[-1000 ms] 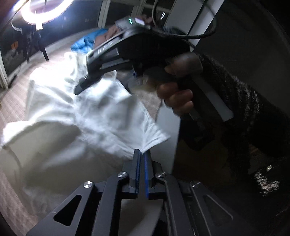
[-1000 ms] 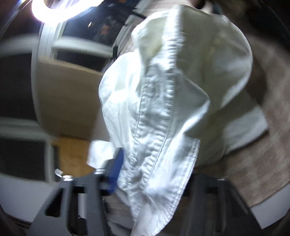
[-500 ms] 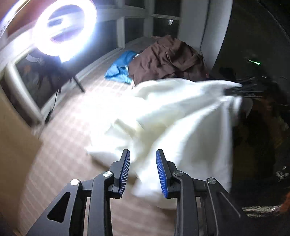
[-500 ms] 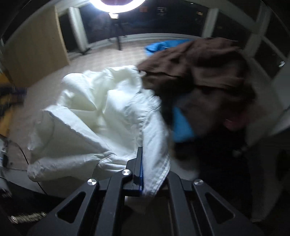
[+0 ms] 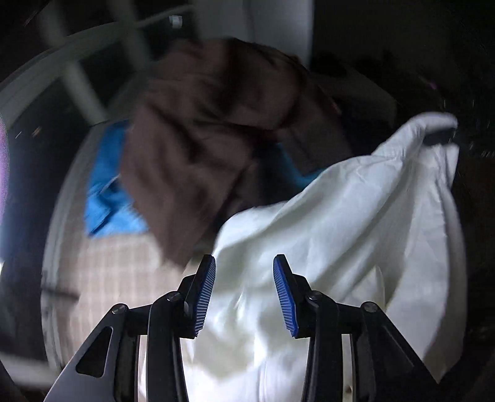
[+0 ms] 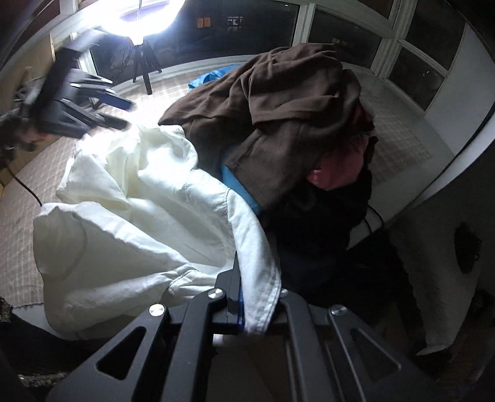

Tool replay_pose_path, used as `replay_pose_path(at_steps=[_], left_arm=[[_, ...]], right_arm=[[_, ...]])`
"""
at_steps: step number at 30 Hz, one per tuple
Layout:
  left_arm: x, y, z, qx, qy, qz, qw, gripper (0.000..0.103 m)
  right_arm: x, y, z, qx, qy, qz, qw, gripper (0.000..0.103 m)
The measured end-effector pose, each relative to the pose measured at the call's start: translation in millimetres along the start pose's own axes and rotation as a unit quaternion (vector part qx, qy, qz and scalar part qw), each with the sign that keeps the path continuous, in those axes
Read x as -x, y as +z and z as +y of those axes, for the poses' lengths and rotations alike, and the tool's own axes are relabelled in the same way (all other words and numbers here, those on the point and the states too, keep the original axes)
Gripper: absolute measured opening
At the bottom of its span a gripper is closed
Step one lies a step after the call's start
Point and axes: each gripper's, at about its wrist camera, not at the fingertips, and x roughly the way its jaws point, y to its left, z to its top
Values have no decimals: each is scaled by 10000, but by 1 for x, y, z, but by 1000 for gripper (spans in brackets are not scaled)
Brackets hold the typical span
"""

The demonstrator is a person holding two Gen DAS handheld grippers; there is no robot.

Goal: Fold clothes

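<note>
A white garment (image 5: 340, 216) lies crumpled on the checked cloth surface (image 5: 117, 272). My right gripper (image 6: 239, 278) is shut on its hem, and the white garment (image 6: 139, 201) trails away from it to the left. In the left wrist view that right gripper (image 5: 439, 137) shows as a dark shape at the garment's raised corner. My left gripper (image 5: 244, 259) hovers over the white cloth with its jaws opening. The cloth shows below the gap, but the pads do not press on it. The right wrist view shows the left gripper (image 6: 117, 111) blurred above the garment's far edge.
A brown garment (image 6: 278, 108) tops a pile beside the white one, with blue cloth (image 6: 238, 185), a pink item (image 6: 337, 167) and black fabric (image 6: 324, 232) under it. A ring light (image 6: 148, 12) on a tripod glares at the back, before dark windows.
The left gripper let go of the white garment's corner, opened and swung across toward the brown pile. The right gripper closed on the hem and lifted it.
</note>
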Motion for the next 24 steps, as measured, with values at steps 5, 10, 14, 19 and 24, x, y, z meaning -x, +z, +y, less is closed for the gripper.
replay_pose_path(at_steps=[5, 10, 14, 19, 24], left_arm=[[-48, 23, -11, -755, -175, 257, 9967, 38], [-50, 26, 0, -573, -231, 78, 9981, 2], [12, 9, 24, 28, 140, -368, 9992, 2], [157, -31, 35, 488, 1230, -956, 9866, 2], [317, -68, 9, 794, 2431, -1627, 9529, 3]], right_arm=[[-5, 7, 0, -92, 133, -26, 9999, 3], [-4, 12, -2, -230, 297, -125, 9992, 3], [12, 38, 8, -87, 452, -518, 9976, 3], [57, 95, 41, 518, 532, -1396, 9874, 3], [116, 161, 77, 912, 1046, -2388, 9611, 3]])
